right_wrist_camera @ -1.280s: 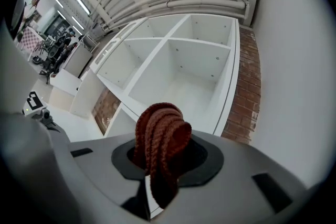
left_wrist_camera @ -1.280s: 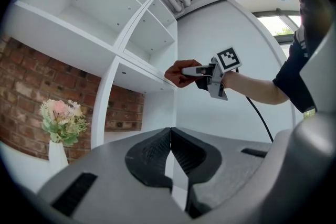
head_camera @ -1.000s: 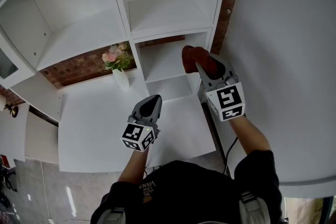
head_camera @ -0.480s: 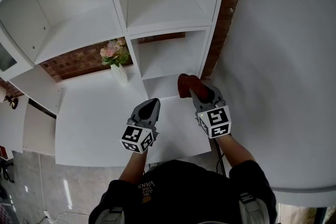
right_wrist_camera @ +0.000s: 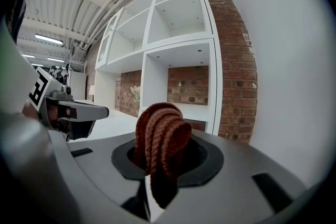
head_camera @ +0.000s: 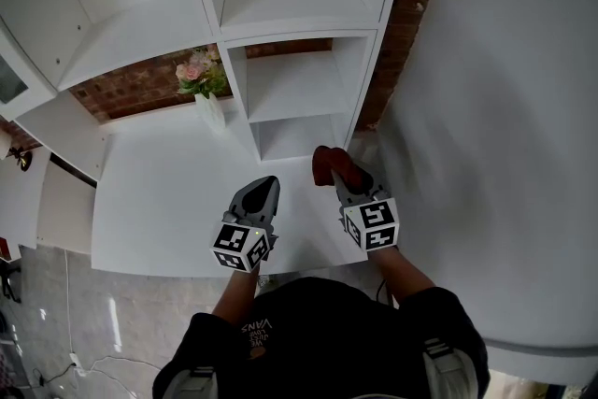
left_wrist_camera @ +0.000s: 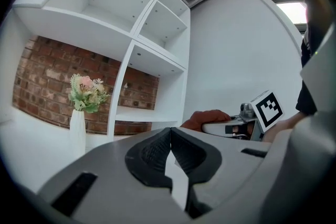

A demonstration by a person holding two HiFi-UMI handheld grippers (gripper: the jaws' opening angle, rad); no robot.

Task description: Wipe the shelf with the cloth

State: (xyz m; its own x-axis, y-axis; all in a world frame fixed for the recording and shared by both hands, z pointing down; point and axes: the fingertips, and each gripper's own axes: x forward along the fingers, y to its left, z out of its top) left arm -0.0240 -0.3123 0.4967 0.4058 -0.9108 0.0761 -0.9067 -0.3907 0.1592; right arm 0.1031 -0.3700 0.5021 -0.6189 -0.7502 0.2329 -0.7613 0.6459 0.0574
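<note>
A rust-brown knitted cloth (head_camera: 329, 165) is bunched between the jaws of my right gripper (head_camera: 341, 178), which is shut on it and hangs over the white desk in front of the shelf unit (head_camera: 299, 98). The right gripper view shows the cloth (right_wrist_camera: 160, 147) folded and hanging from the jaws, with the open cubbies (right_wrist_camera: 184, 86) ahead. My left gripper (head_camera: 260, 196) hovers over the desk to the left, shut and empty. In the left gripper view the cloth (left_wrist_camera: 207, 118) and the right gripper (left_wrist_camera: 233, 126) appear at the right.
A white vase with pink flowers (head_camera: 204, 84) stands on the desk (head_camera: 168, 201) left of the cubbies. A brick wall (head_camera: 402, 23) runs beside the shelf unit and a white wall (head_camera: 495, 126) fills the right. Grey floor (head_camera: 56, 313) lies below the desk's front edge.
My right gripper has drawn back with the cloth out of the lower cubby and down over the desk. The left gripper has stayed about where it was.
</note>
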